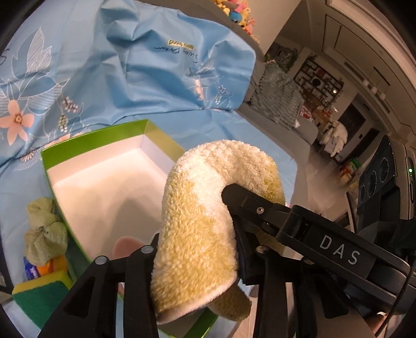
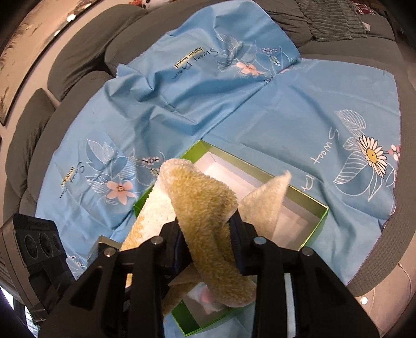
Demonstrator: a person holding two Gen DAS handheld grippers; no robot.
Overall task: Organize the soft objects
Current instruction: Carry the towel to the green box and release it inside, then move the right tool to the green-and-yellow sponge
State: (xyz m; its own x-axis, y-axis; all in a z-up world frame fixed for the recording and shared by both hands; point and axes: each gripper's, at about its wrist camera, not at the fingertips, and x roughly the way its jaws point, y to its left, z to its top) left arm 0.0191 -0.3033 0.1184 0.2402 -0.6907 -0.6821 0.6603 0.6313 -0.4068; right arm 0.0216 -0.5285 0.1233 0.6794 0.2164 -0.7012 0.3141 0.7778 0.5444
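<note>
A fluffy yellow and white towel (image 1: 197, 208) hangs folded over the open green box (image 1: 96, 132), which has a white inside. My left gripper (image 1: 195, 247) is shut on the towel's lower part. One finger (image 1: 249, 200) of my right gripper comes in from the right and presses the towel's top fold. In the right wrist view, the right gripper (image 2: 208, 228) is shut on the same towel (image 2: 205, 197), with a loose corner sticking up to the right. The green box (image 2: 316, 226) lies directly beneath it. Most of the box floor is hidden by the towel.
The box rests on a blue floral sheet (image 2: 260, 117) spread over a grey sofa (image 2: 78, 52). Left of the box lie a crumpled green cloth (image 1: 44, 228) and a yellow-green sponge (image 1: 39, 293). Plush toys (image 1: 239, 13) sit beyond the sheet's far edge.
</note>
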